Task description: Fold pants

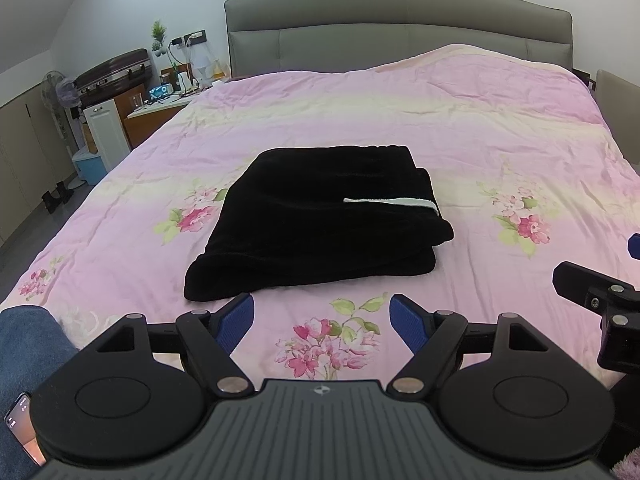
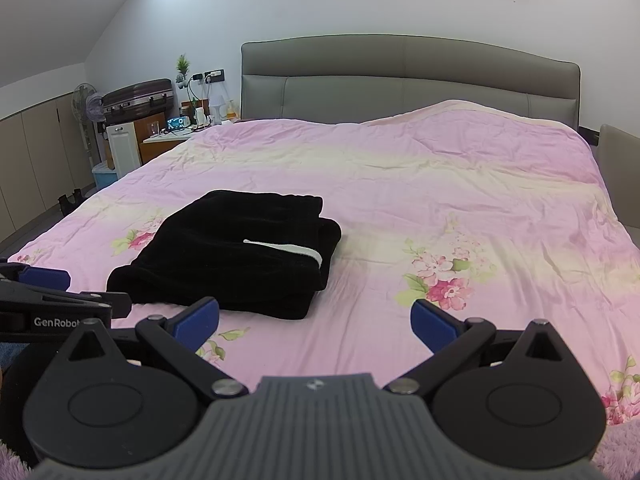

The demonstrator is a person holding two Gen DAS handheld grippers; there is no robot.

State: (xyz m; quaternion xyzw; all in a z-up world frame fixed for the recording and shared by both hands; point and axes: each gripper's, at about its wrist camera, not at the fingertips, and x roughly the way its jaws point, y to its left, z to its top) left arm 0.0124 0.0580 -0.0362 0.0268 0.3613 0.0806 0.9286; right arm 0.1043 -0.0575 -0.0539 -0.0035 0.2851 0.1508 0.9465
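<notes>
lying folded on the pink floral bedspread (image 1: 360,120), the black pants (image 1: 320,220) run lengthwise toward the headboard (image 1: 400,40), white stripe (image 1: 390,203) on the right side. both the left gripper (image 1: 322,322) and right gripper (image 2: 316,322) hover nearby, fingers spread, holding nothing.

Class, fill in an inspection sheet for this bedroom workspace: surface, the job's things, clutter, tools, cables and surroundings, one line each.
Surface: pink floral bedspread, wrinkled, covering the bed.
Job's things: black pants folded into a compact stack with a white stripe on top, lying on the bedspread.
Clutter: nothing seen on the bed besides the pants.
Tools: left tool open, holding nothing, short of the pants; right tool open, holding nothing, to the right of the pants.
Cables: chargers plugged into the wall socket, leads hanging to the bedside table.
Surroundings: grey headboard, suitcase, standing fan.
</notes>
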